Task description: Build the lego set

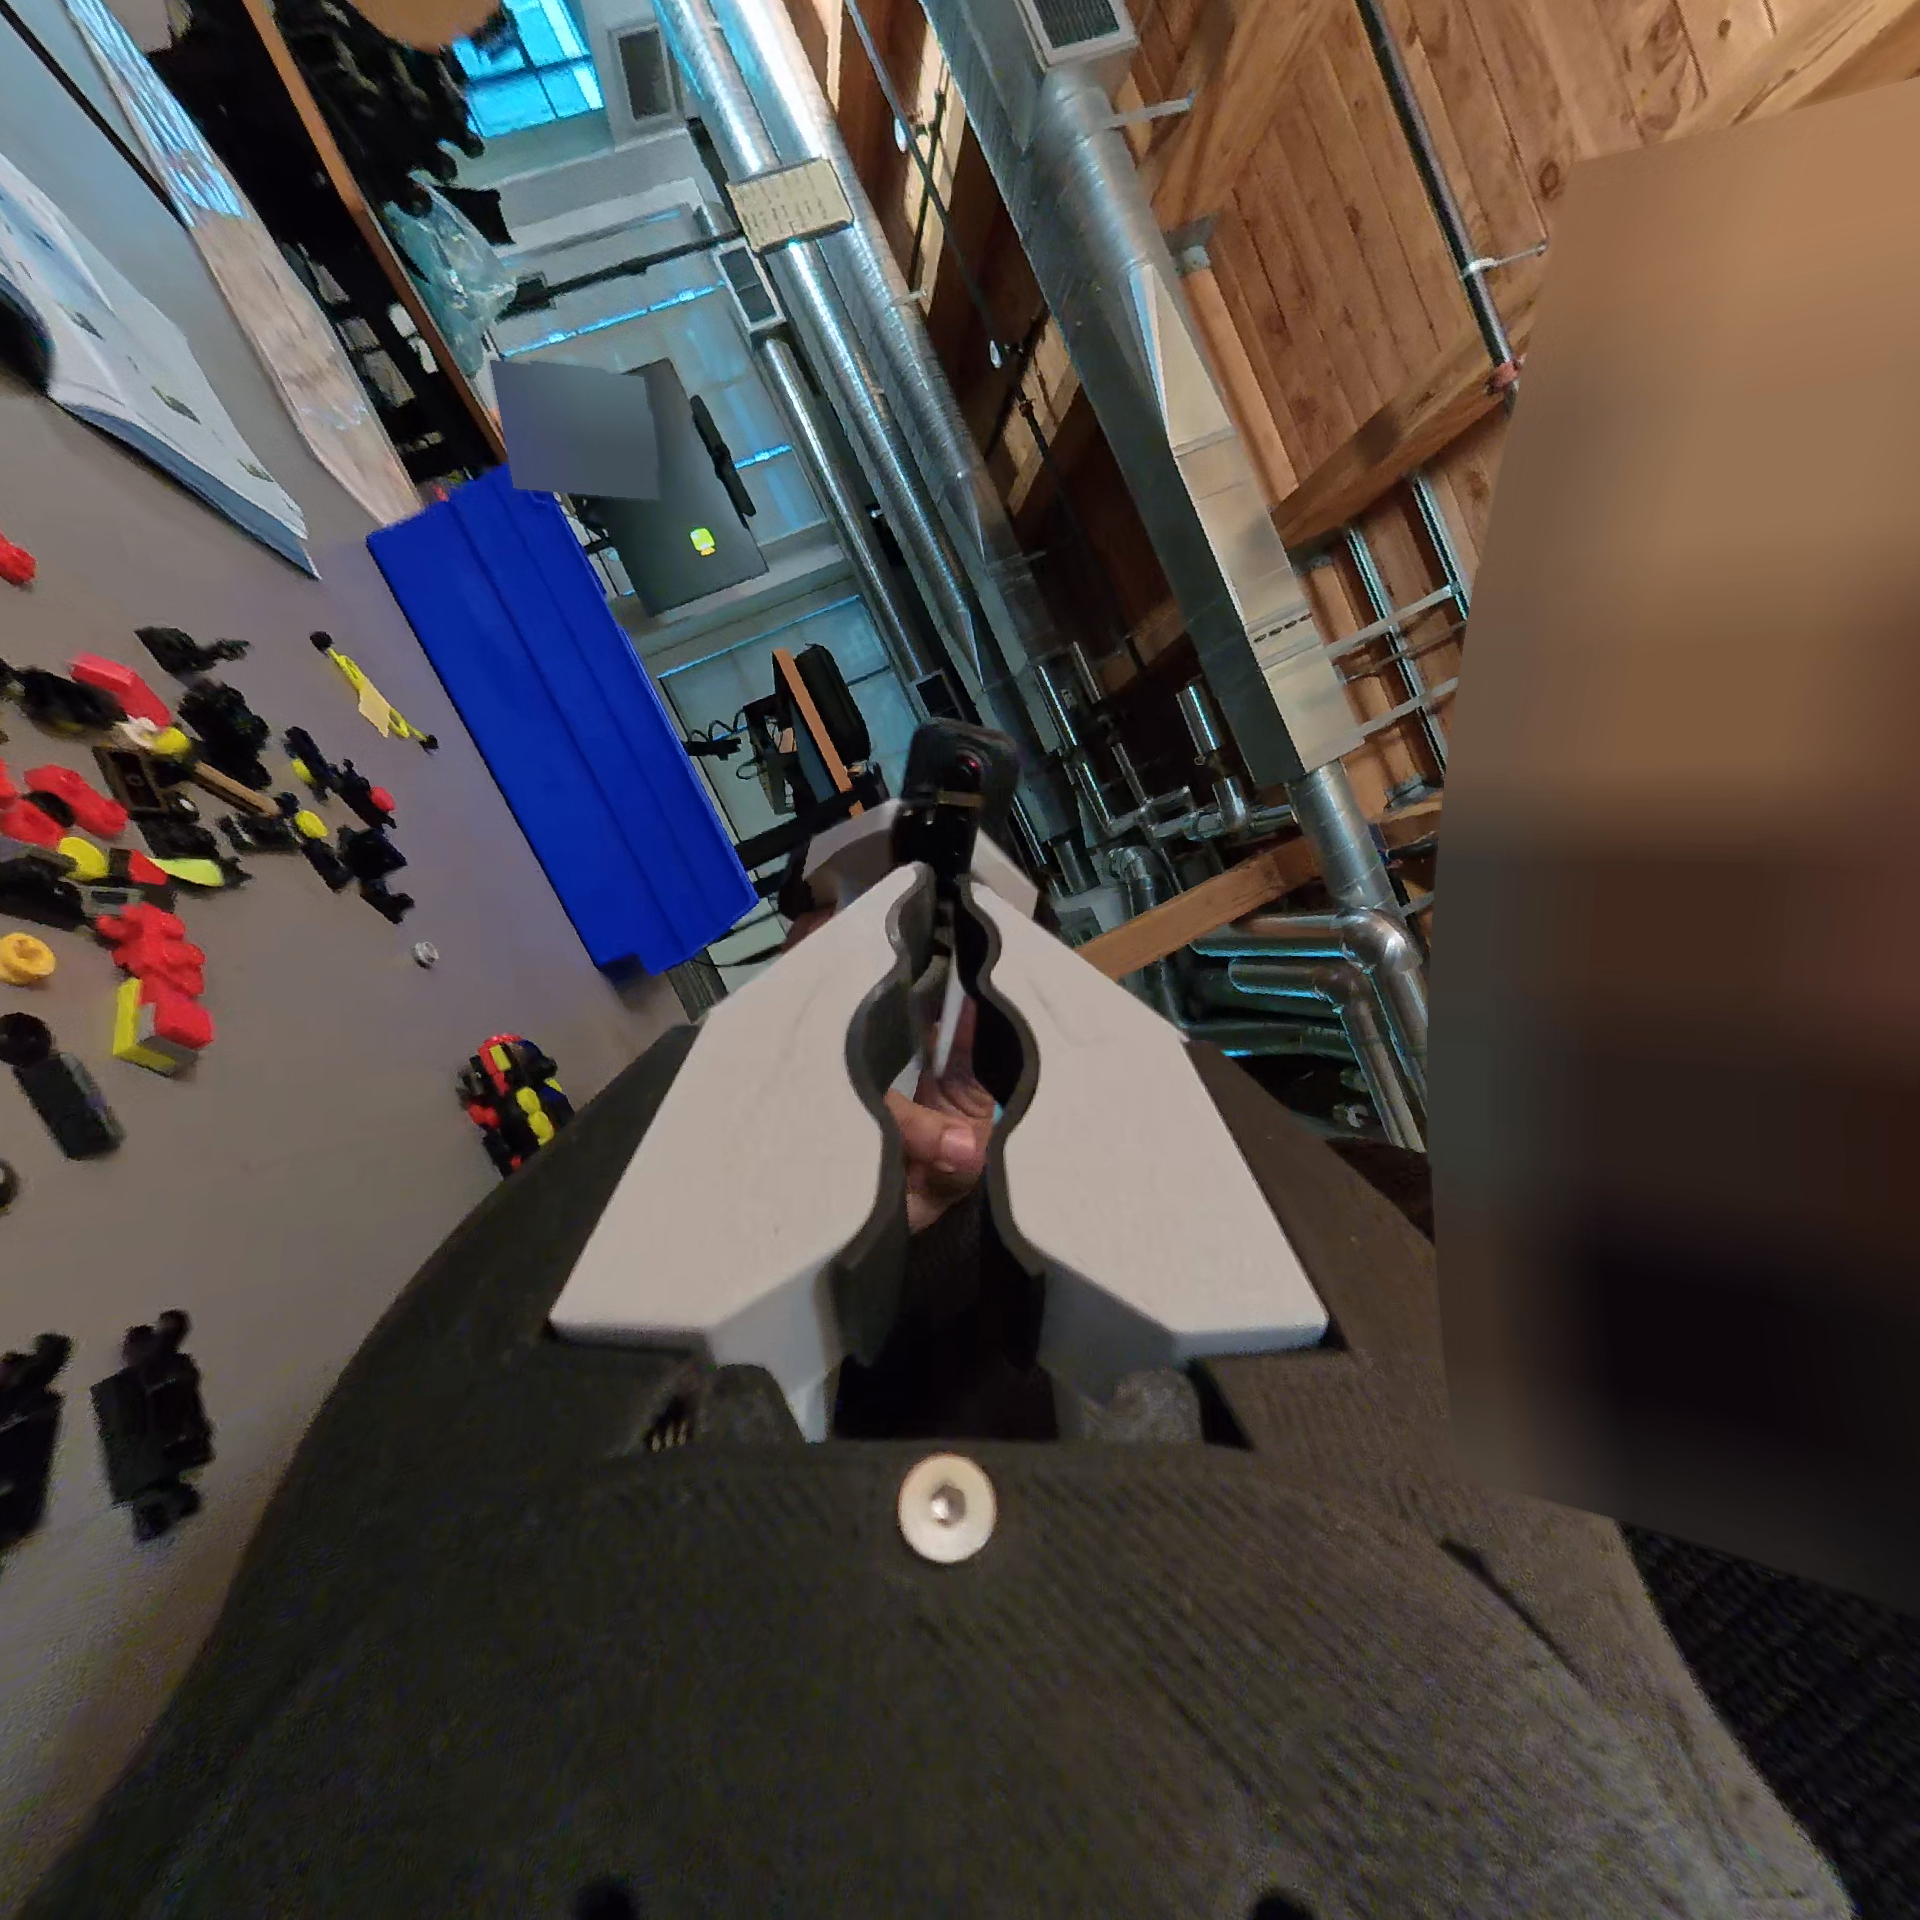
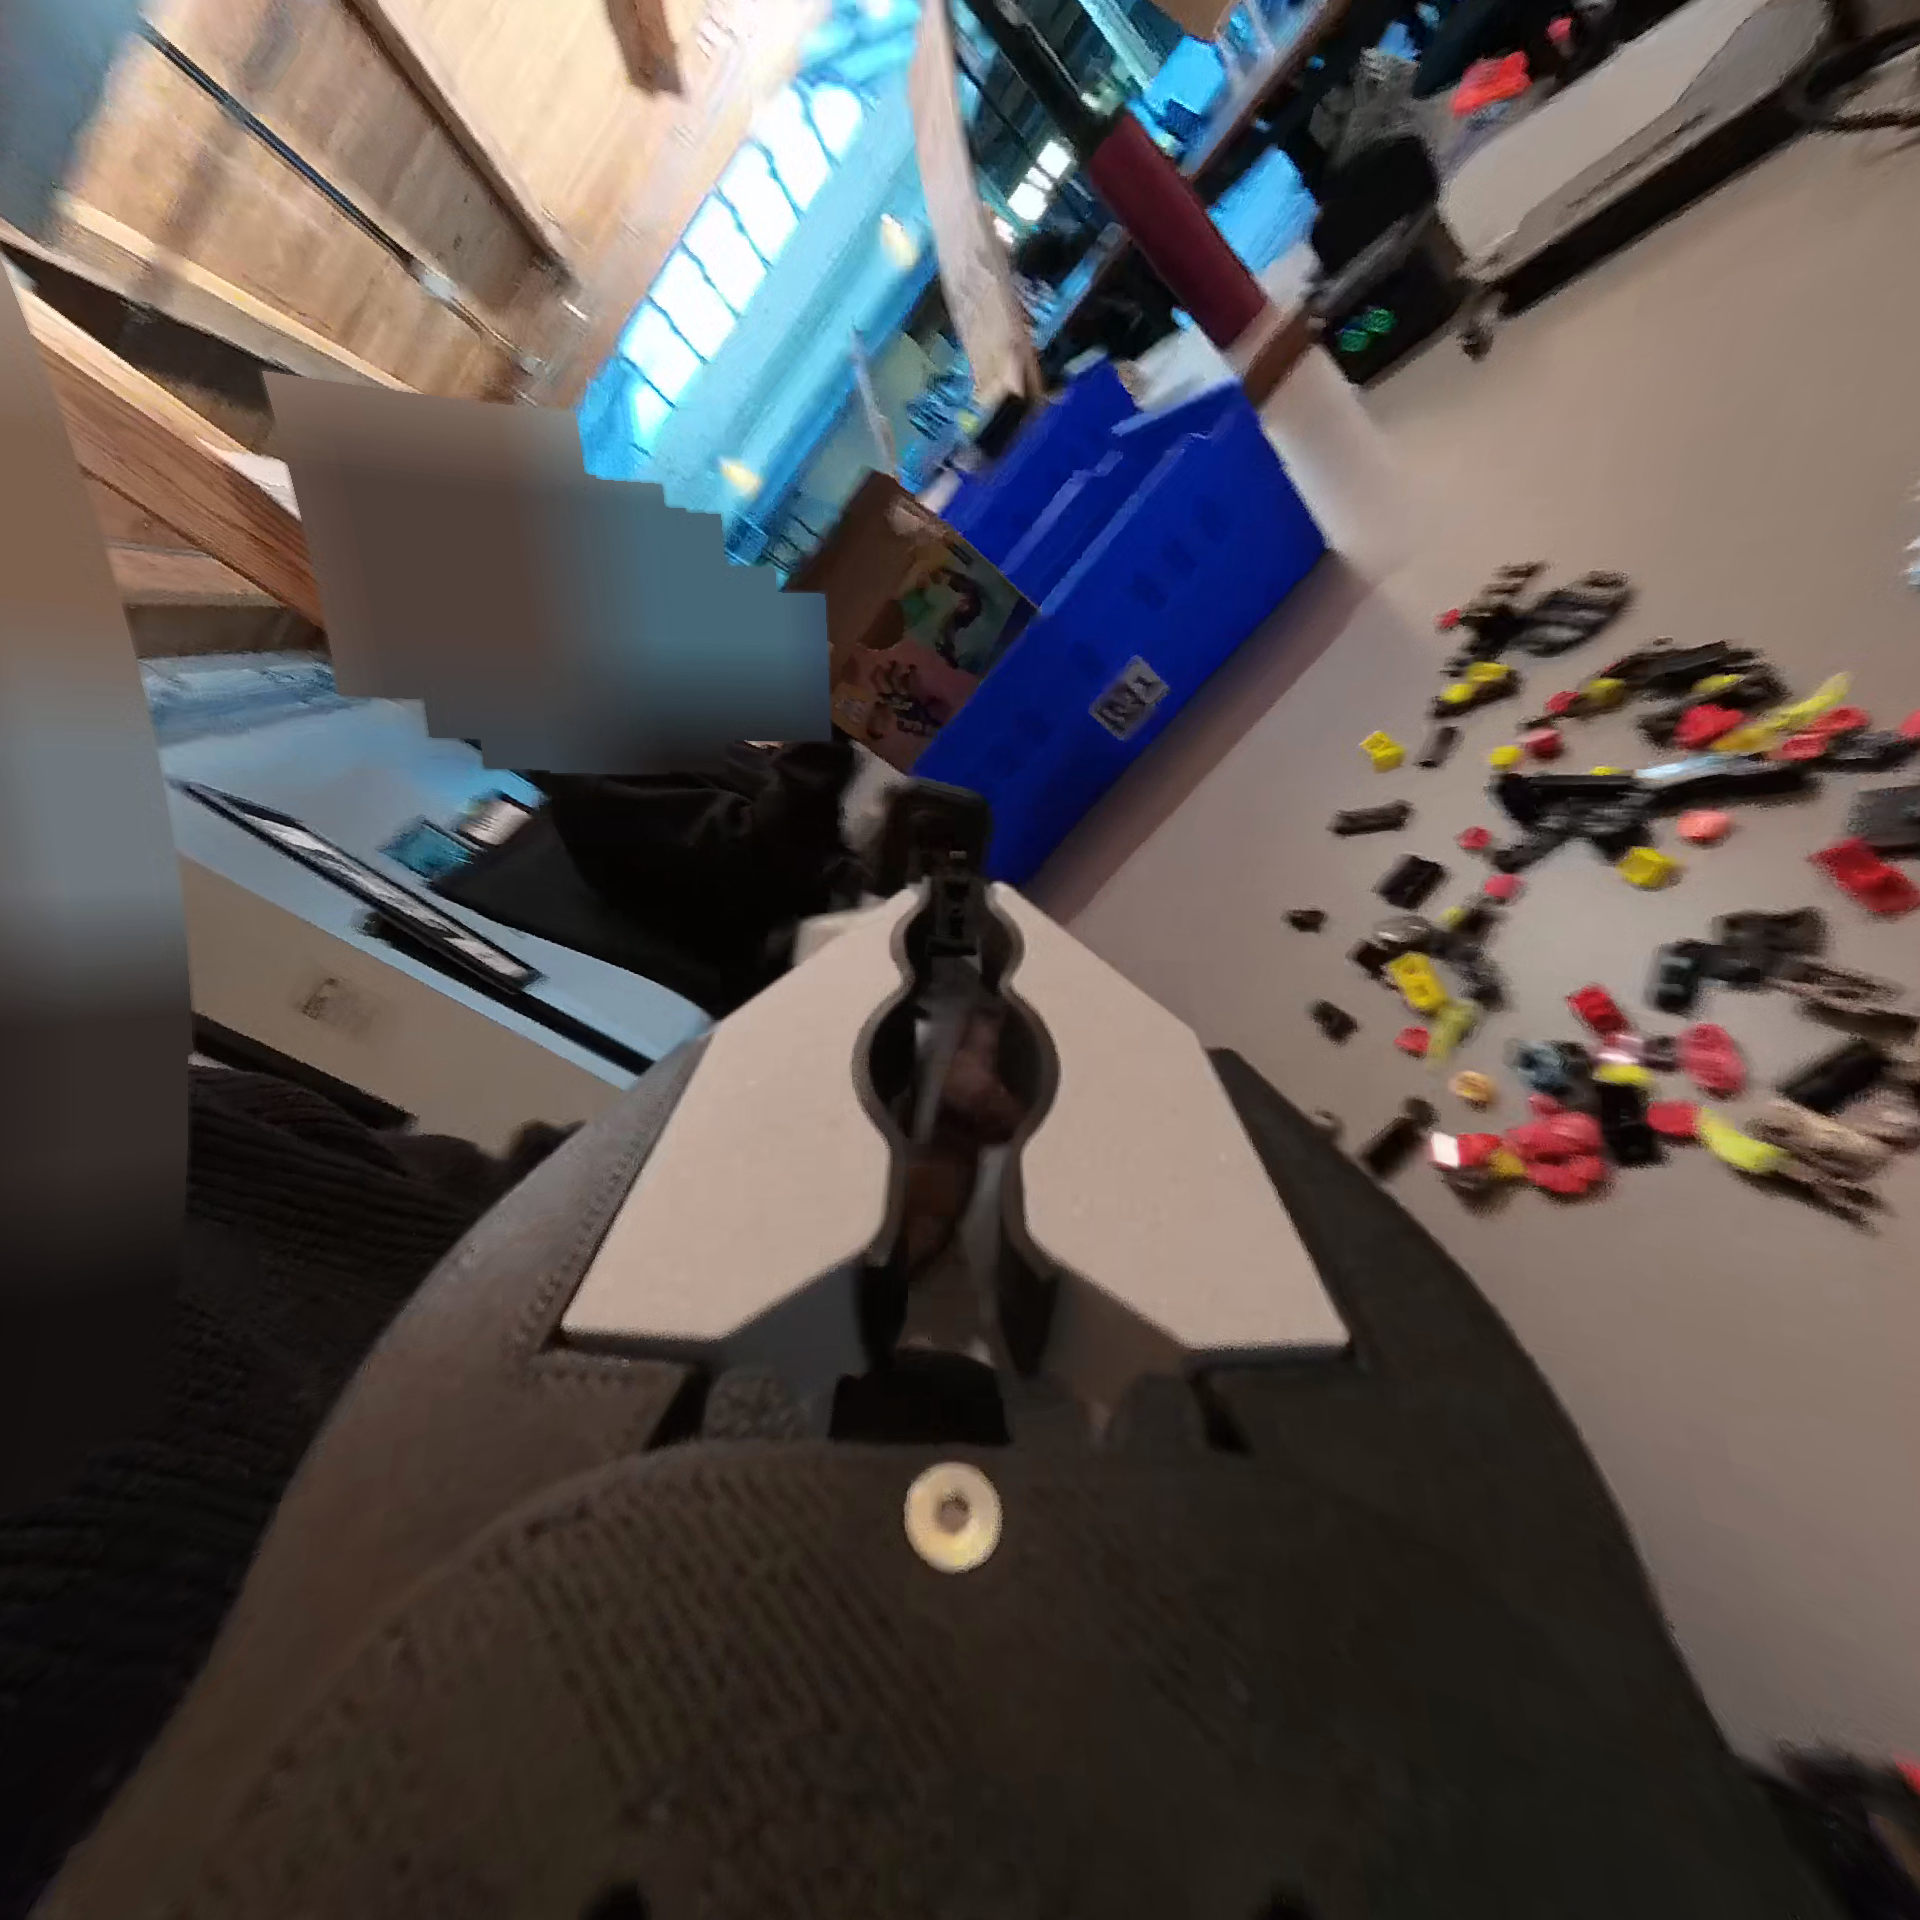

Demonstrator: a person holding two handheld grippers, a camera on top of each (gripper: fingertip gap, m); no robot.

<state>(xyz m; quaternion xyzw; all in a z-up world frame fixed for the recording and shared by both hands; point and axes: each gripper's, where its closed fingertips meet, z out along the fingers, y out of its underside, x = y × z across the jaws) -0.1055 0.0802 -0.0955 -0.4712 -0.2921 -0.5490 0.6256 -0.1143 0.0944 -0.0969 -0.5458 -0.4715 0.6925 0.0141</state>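
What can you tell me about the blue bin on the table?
The blue bin is a long, rigid container of glossy blue plastic with ribbed, stepped sides. It rests at the far edge of the grey table, beyond the scattered red, yellow and black toy bricks, none of which touch it. The right wrist view shows a small label on its side and a printed cardboard box right beside it. Its contents are hidden.

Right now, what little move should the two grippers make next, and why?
Probably ease them slightly apart. The left gripper and right gripper are up in the air, pointing tip to tip and very close, each with its fingers nearly together. The right view is blurred, so a bump seems possible. The bricks lie off to the side on the table, away from both.
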